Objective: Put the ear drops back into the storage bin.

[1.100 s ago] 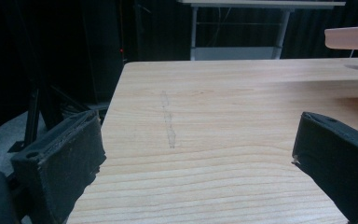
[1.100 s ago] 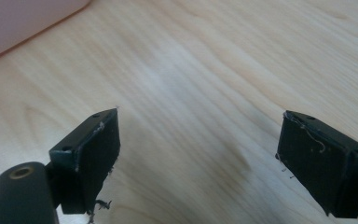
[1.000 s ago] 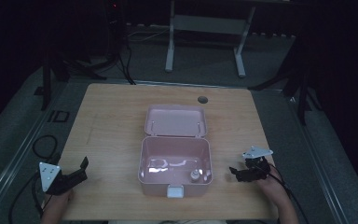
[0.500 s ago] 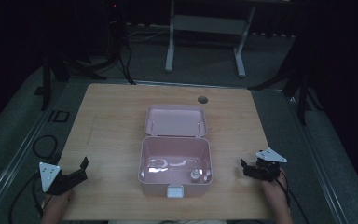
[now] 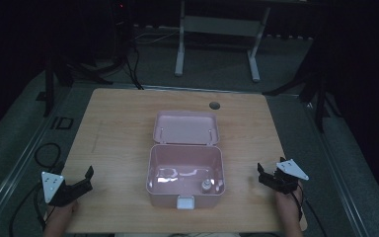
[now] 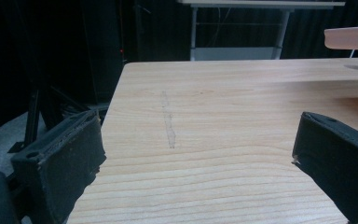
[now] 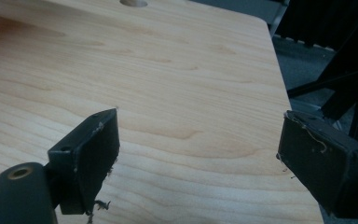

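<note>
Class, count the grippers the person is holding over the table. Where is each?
2: the left gripper near the table's front-left corner, the right gripper at its front right, either side of the open pink box.

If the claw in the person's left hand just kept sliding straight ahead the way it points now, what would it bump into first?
Probably nothing. Seen along the left claw, its jaws spread wide, there is bare wooden table ahead up to the far edge. The open pink box sits off to the side, likely outside that line, though depth is hard to judge.
</note>
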Available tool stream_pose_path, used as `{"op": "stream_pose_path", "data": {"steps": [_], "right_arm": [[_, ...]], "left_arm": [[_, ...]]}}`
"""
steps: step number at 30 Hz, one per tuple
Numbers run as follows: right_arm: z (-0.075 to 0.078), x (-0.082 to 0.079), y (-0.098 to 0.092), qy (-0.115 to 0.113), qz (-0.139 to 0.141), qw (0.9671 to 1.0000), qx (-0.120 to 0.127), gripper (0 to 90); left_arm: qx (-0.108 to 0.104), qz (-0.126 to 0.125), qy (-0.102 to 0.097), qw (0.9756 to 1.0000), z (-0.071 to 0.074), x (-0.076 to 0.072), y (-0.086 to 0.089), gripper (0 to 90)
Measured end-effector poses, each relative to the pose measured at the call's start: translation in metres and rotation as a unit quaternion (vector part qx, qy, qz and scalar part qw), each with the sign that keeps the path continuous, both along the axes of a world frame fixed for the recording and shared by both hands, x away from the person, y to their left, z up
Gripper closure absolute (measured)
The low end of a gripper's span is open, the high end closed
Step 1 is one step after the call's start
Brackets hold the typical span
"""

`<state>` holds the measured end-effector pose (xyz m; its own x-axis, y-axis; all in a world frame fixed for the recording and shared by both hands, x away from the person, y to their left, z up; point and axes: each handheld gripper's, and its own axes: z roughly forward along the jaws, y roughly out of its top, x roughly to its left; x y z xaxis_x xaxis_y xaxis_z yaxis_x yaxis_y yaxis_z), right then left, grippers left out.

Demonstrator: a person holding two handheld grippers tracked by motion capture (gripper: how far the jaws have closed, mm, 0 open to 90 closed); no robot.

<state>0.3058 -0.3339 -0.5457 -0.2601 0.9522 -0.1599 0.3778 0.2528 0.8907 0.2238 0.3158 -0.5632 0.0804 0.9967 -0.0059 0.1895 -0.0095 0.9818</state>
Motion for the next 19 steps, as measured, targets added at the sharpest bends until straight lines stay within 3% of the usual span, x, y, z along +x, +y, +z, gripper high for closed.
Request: {"op": "stream_pose_path", "data": {"steps": [4,11,15,19], "right_arm": [[0.0017,-0.0026,-0.0017,-0.018,0.013,0.9996,0.015,12.3],[0.0037,-0.0024,-0.0065,-0.048,0.006,0.9980,0.040,12.3],[0.0035,-0.0015,-0.0082,-0.050,-0.002,0.9977,0.047,12.3],[0.0022,-0.0005,-0.0065,-0.043,0.001,0.9985,0.034,12.3]], "left_arm": [[0.000,0.000,0.000,1.0000,0.0000,0.0000,0.0000,2.0],[-0.001,0.001,0.001,1.0000,0.0000,0.0000,0.0003,2.0],[-0.001,0.001,0.000,1.0000,0.0000,0.0000,0.0003,2.0],[-0.002,0.001,0.001,1.0000,0.0001,0.0002,0.0005,2.0]]}}
